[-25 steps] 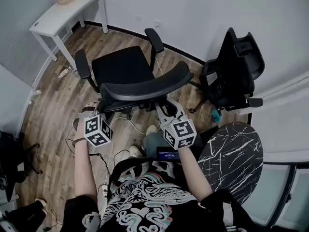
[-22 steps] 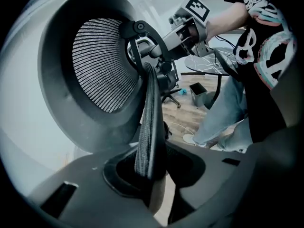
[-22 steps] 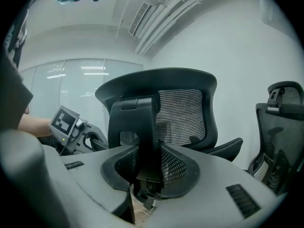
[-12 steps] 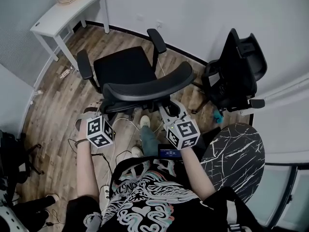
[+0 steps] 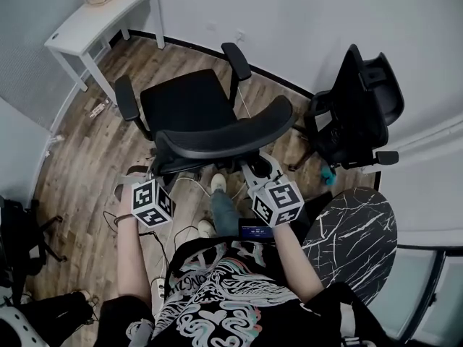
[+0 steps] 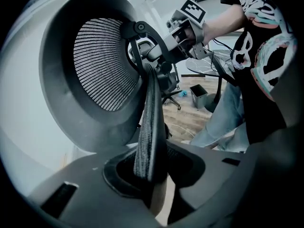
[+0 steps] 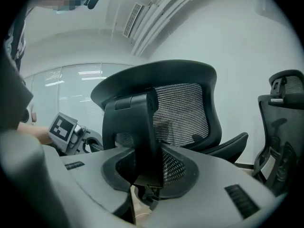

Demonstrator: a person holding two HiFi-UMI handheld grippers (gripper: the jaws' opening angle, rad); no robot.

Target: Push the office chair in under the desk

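The left gripper [image 6: 152, 175] is clamping part-open jaws on the mesh side edge of the office chair [image 5: 189, 101] backrest [image 5: 224, 132]. The right gripper [image 7: 148, 175], its jaws just closing, is pinching the backrest's rear bracket [image 7: 130, 127]. The chair is standing mid-frame in the head view, well apart from the white desk [image 5: 101, 16] at upper left. A small bin [image 6: 198, 95] is sitting beyond, its contents unseen.

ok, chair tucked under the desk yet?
Out: the office chair stands on the floor, well apart from the white desk.
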